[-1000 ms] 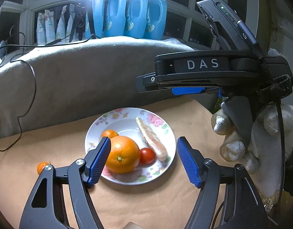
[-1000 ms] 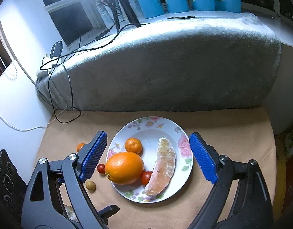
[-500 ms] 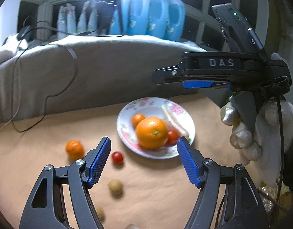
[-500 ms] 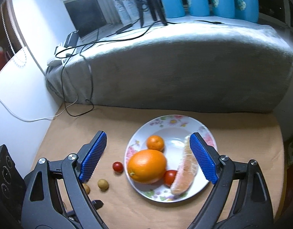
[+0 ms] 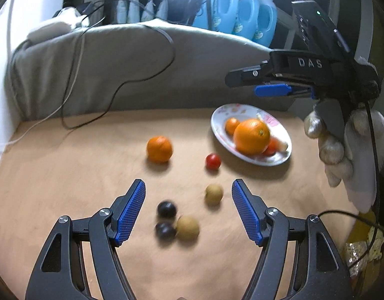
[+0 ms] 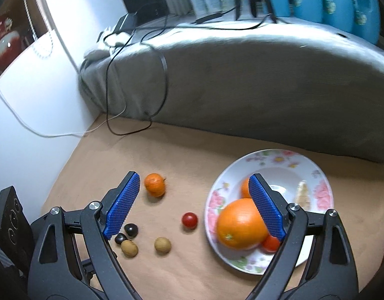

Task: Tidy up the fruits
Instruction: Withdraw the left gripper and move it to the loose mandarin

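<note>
Both grippers, left gripper point(image 5: 188, 200) and right gripper point(image 6: 194, 200), hang wide open and empty over the tan table point(image 6: 192, 150). Task partly done: floral plate point(image 6: 279, 160) holds big orange point(image 6: 239, 225), a small one, a cherry tomato, a pale peeled segment. Loose on the table: mandarin point(image 6: 155, 184), red tomato point(image 6: 190, 220), two tan fruits, two dark ones.

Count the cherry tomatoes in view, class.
2. One tomato lies on the cloth left of the plate; the other sits on the plate against the big orange. More may be hidden behind it.
</note>
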